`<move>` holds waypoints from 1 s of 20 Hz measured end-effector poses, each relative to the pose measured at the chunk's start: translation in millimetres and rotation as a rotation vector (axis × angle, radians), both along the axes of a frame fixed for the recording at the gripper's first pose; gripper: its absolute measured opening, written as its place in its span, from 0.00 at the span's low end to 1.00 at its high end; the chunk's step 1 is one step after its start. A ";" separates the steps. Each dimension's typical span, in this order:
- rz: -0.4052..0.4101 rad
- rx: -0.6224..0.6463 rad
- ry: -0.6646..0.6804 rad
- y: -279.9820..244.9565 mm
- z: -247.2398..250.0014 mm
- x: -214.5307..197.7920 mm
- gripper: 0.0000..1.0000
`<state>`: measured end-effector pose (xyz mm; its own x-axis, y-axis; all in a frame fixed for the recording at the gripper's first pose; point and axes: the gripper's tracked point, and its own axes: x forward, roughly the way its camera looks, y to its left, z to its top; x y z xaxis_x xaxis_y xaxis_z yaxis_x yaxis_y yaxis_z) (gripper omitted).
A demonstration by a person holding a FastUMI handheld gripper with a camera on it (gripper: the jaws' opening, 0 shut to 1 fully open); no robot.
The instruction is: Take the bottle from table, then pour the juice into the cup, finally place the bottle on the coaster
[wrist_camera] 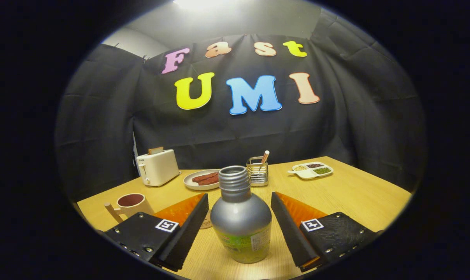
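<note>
A grey metal bottle with an open threaded neck and a green label stands upright on the wooden table. It is between the two fingers of my gripper, which is open, with a narrow gap on either side of the bottle. A cream cup with a wooden handle and a dark inside sits to the left, beyond the left finger. A sliver of a round coaster peeks out between the left finger and the bottle; the rest is hidden.
At the back of the table stand a white toaster, a plate with reddish strips, a wire holder with a stick in it and a divided dish of grains. Black cloth walls close the booth behind.
</note>
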<state>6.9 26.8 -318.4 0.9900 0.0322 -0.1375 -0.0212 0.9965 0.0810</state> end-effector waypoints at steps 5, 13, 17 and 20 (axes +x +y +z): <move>-0.014 -0.034 0.018 -2.0 -18.2 9.9 0.89; -0.050 -0.183 0.001 1.7 -16.3 22.8 0.81; -0.045 -0.378 0.032 17.0 -12.9 40.0 0.81; -0.025 -0.486 0.047 34.9 -8.9 50.5 0.81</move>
<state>57.3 61.7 -327.3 0.9821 -0.0706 -0.1748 -0.0039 0.9194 -0.3932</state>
